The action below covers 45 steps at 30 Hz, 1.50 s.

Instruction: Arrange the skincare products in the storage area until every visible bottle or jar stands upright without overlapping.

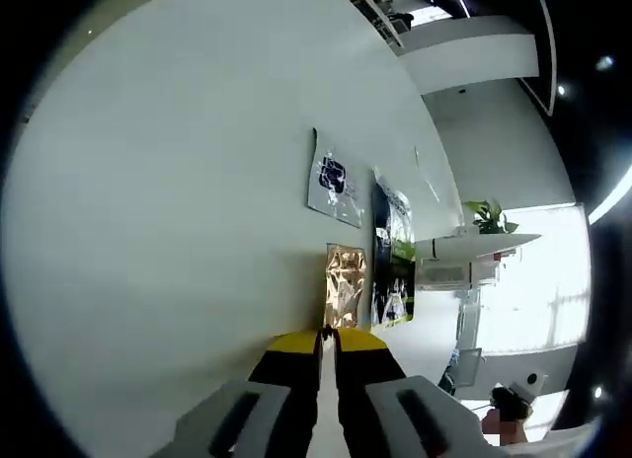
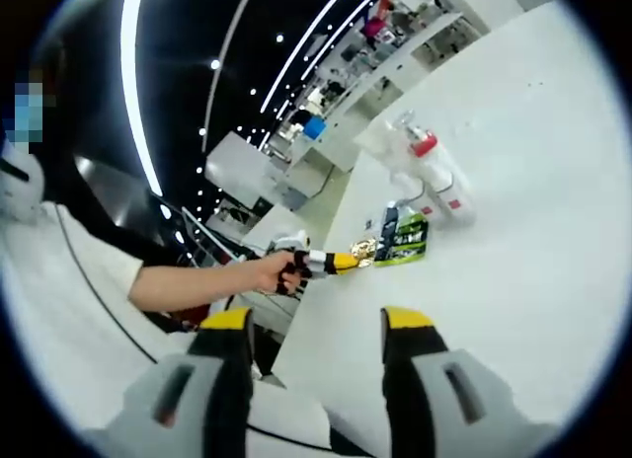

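Skincare sachets lie flat on the white table (image 1: 148,231): a crinkled gold foil sachet (image 1: 345,288) is pinched in my left gripper (image 1: 329,332), jaws together on its edge, beside a dark green-and-black sachet (image 1: 393,266). My right gripper (image 2: 310,325) waits with jaws apart, ready to help.

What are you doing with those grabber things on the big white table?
A person is sorting skincare items on a white table. The left gripper has its jaws shut on a shiny gold packet, next to a green-and-black packet and a white packet. The right gripper is open, holding nothing. White bottles with a red cap lie farther back.
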Each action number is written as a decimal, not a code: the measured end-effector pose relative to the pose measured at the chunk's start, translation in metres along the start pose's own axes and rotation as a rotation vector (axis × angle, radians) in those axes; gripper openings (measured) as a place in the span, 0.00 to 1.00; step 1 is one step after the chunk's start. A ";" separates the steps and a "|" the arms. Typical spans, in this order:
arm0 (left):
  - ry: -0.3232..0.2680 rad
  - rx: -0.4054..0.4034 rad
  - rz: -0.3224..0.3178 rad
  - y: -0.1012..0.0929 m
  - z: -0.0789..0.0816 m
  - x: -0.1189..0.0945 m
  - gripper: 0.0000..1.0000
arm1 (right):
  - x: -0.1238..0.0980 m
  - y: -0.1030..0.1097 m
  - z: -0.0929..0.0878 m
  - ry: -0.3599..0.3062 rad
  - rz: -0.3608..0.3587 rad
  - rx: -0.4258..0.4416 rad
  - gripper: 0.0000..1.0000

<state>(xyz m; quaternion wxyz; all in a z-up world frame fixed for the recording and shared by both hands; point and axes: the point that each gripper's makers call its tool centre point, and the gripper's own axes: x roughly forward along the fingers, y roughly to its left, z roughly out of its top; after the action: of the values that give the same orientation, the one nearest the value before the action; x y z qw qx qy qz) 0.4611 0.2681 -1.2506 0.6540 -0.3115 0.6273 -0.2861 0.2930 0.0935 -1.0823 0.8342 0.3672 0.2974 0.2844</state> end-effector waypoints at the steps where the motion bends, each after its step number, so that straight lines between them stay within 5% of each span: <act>1: -0.006 -0.006 0.002 0.000 0.002 -0.001 0.04 | 0.000 0.000 -0.001 0.001 0.000 -0.001 0.50; 13: 0.090 -0.025 0.039 0.000 -0.003 -0.004 0.05 | -0.003 0.001 -0.006 -0.007 0.002 0.013 0.50; 31: 0.054 -0.042 0.062 0.003 0.001 -0.015 0.18 | -0.002 0.005 -0.008 -0.013 0.017 0.010 0.50; 45: -0.066 0.013 0.095 0.006 -0.004 -0.040 0.34 | -0.004 0.014 -0.010 -0.014 0.045 -0.020 0.50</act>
<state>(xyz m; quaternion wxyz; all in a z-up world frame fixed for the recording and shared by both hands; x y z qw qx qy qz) 0.4551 0.3022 -1.2293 0.6891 -0.2866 0.6175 -0.2484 0.2799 0.1030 -1.0751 0.8333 0.3674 0.2803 0.3034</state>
